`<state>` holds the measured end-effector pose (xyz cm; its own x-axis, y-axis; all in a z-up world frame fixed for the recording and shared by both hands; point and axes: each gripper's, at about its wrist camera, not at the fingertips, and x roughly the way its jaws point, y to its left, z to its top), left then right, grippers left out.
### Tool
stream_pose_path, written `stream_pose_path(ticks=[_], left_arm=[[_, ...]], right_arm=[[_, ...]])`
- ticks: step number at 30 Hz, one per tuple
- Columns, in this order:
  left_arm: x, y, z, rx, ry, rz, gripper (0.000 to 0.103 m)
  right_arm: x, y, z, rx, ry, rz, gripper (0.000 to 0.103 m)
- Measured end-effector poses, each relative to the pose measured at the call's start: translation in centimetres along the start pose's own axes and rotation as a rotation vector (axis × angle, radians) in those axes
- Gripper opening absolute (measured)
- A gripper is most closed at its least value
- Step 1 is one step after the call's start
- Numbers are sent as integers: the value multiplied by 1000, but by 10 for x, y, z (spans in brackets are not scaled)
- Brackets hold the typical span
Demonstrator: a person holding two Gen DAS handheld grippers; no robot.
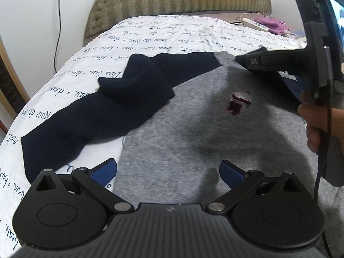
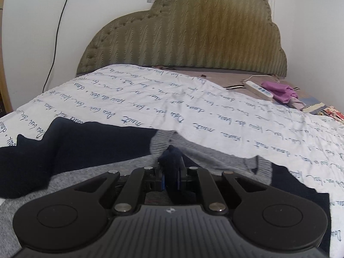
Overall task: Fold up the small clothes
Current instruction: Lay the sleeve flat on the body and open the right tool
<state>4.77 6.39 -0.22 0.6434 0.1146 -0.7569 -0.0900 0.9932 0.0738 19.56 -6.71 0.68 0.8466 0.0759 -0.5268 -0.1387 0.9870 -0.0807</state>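
Left wrist view shows the sweater (image 1: 182, 129), grey in the body with navy sleeves, lying flat on the bedspread (image 1: 150, 36) and filling the frame from 6 o'clock up toward the middle. One sleeve (image 1: 96, 111) is already laid across at 9 o'clock, its cuff bunched in a heap rather than flat. The left gripper (image 1: 167, 169) hangs just above the grey body with its blue pads well apart and nothing between them. At 2 o'clock the right gripper (image 1: 243, 61) comes in over the collar area, held by a hand (image 1: 316, 126) at 3 o'clock; its side carries raised letters that read roughly "DAS". In the right wrist view the right gripper (image 2: 171, 169) is pinched tight on a tuft of navy knit, most likely the other sleeve, with the ribbed grey collar (image 2: 161, 144) just beyond it at 12 o'clock. So the fold looks early: one sleeve is roughly in, the second is in hand and not yet laid down, and the body has still to be doubled over. The chest bears a small dark-red and white embroidered emblem (image 1: 238, 103), too blurred to read. The bedspread is printed with blue cursive script, seen upside down; I cannot make out any words for certain. A white power strip (image 2: 259, 90) lies at 2 o'clock.
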Motion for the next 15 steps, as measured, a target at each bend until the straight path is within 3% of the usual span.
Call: stream_pose_path(ticks=[9, 12, 13, 15], left_arm=[[4, 7, -2, -11, 10, 6, 103], [6, 7, -3, -11, 18, 7, 103], [6, 7, -3, -10, 20, 7, 103], [5, 8, -4, -8, 18, 12, 103]], right_arm=[[10, 9, 1, -9, 7, 24, 10], [20, 12, -3, -18, 62, 65, 11], [26, 11, -5, -11, 94, 76, 13], [33, 7, -10, 35, 142, 111, 27]])
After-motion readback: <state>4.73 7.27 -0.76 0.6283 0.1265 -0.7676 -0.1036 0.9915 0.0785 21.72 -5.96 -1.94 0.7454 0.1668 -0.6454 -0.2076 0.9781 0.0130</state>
